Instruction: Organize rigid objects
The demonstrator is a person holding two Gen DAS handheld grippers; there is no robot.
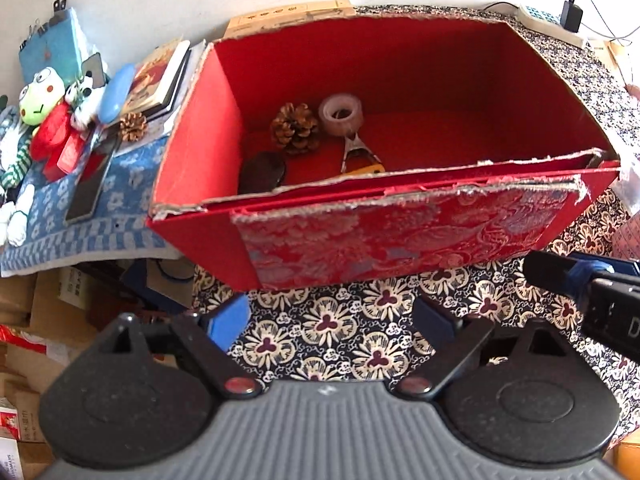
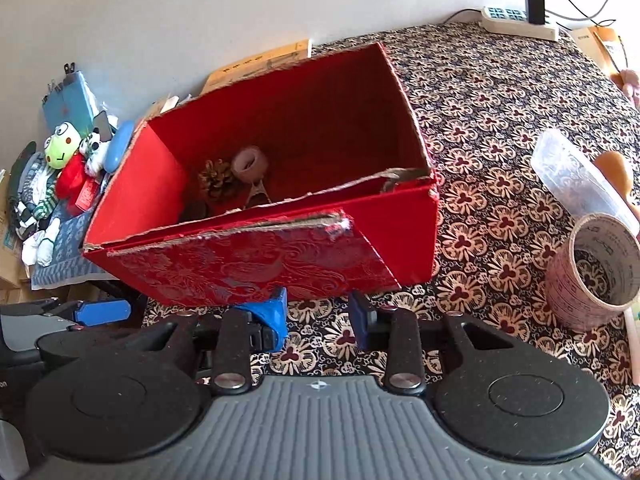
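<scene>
Left gripper (image 1: pixel 330 316): my blue-tipped fingers spread wide, empty, low centre of frame over the floral tablecloth (image 1: pixel 320 340).
Right gripper (image 2: pixel 318 316): jaws parted with nothing between them, just below the box's front wall.
Red box (image 1: pixel 400 236): open-topped, torn rim, filling mid-frame in both views.
Inside the box: pine cone (image 1: pixel 296 128), clear tape roll (image 1: pixel 341 114) and metal clip (image 1: pixel 356 152), clustered at left.
Outside: large tape roll (image 2: pixel 596 272) at right edge of the right view; frog plush (image 1: pixel 40 98) upper left.
</scene>
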